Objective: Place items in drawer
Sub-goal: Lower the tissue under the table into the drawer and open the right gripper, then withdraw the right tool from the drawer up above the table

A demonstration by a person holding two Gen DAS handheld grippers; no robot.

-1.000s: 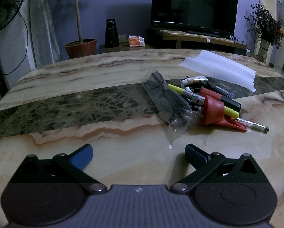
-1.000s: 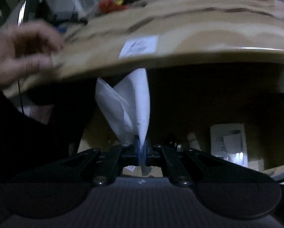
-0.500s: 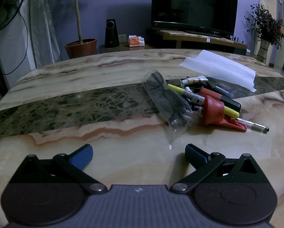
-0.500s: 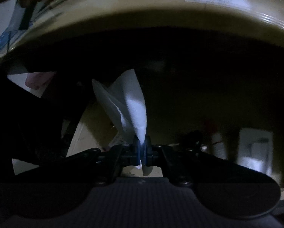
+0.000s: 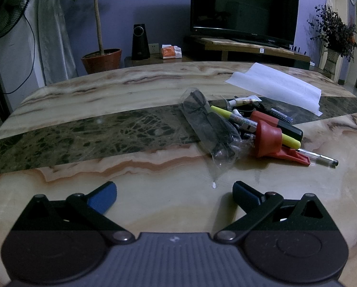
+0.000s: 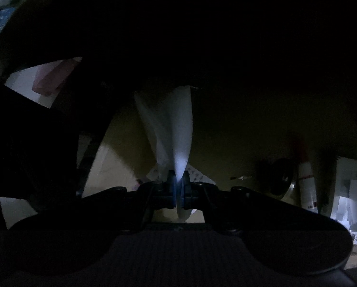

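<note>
One white paper sheet was pinched in the right gripper's closed jaws inside the dark drawer, unreleased; the left gripper sat wide open and empty, and the pen pile waited on the tabletop.

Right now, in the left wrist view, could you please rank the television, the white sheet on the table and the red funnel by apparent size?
1. Television
2. White sheet
3. Red funnel

The television stands farthest back, so true sizes are unsure.

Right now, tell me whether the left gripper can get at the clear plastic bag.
Probably yes: the left gripper is open and the clear plastic bag lies just ahead on the marble table, nothing between them.
</note>
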